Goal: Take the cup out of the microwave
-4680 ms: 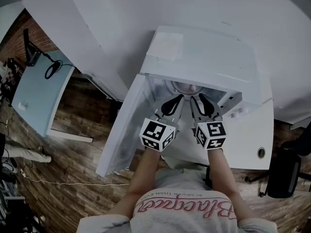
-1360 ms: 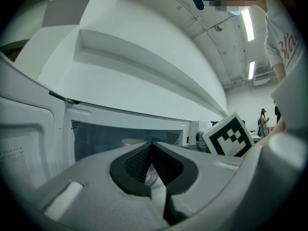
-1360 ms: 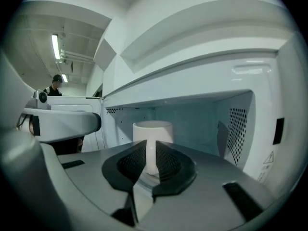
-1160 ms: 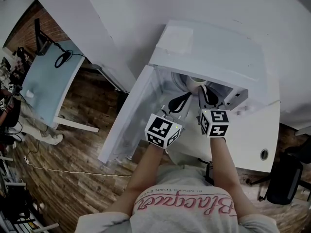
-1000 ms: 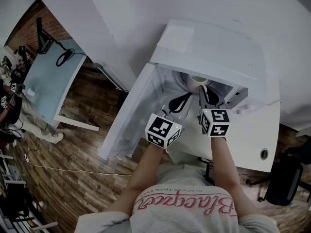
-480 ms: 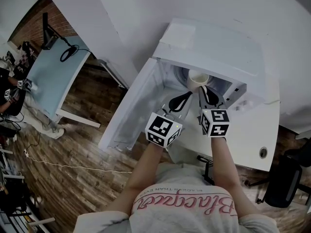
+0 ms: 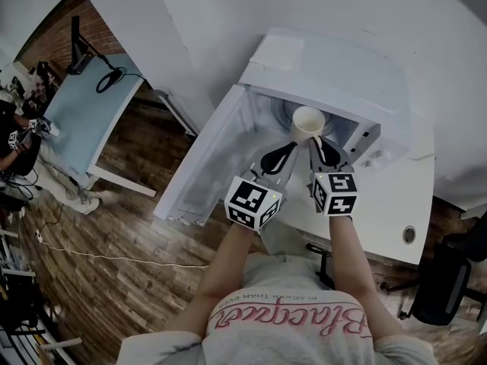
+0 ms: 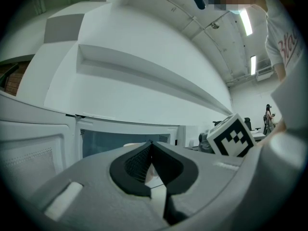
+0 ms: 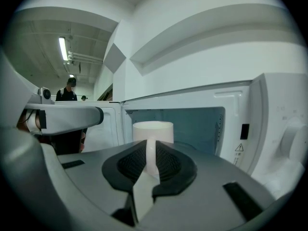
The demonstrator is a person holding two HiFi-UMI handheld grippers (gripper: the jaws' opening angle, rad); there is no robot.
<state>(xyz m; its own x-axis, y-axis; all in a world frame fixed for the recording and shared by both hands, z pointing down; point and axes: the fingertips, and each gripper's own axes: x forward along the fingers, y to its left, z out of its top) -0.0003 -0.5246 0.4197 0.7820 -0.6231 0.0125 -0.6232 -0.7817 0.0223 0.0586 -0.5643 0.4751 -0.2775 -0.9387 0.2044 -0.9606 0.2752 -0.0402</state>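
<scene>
Pulled outward, upright white cup (image 7: 308,120) rides right claw (image 7: 316,144).

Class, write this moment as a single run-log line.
cup: upright at microwave opening | right gripper: shut on its handle | left gripper: shut, empty | door: open

We read red script print on T-shirt (image 7: 289,322), upside down in head view; left gripper view gives first letters "Bla", rest unsure. Small capital line beside it: too fine for us. Warning triangle with exclamation mark on microwave (image 9: 269,129) front frame, right of cavity. Panel lettering above it illegible. Left marker cube (image 7: 253,201) and right marker cube (image 7: 335,193): black-white square codes, no letters.
</scene>
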